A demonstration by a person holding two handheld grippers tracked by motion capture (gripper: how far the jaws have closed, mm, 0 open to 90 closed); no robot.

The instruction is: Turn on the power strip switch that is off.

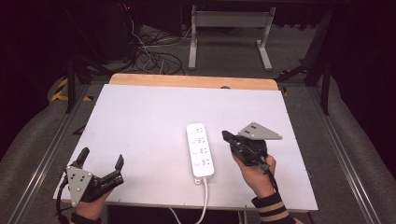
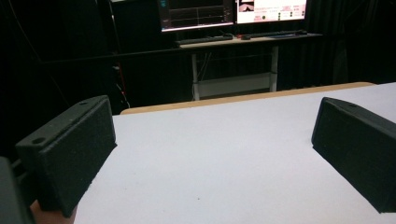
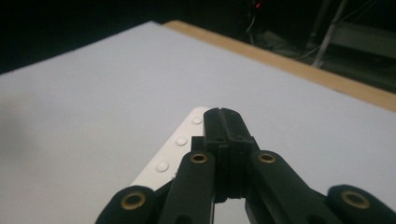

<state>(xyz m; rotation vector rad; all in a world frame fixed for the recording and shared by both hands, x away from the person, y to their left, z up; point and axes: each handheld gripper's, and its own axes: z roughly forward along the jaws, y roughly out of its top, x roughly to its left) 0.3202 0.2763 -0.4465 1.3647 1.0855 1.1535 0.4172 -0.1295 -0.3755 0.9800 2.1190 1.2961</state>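
No writing reads on the power strip; it lies just left of the right hand-held gripper, jaws closed, empty. The left hand-held gripper gapes wide, empty.

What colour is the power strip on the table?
White power strip, clearest in the high view.

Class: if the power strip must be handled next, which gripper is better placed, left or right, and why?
Probably the right gripper: it sits just beside the power strip, jaws shut. The left gripper hangs open at the table's near left corner, well away.
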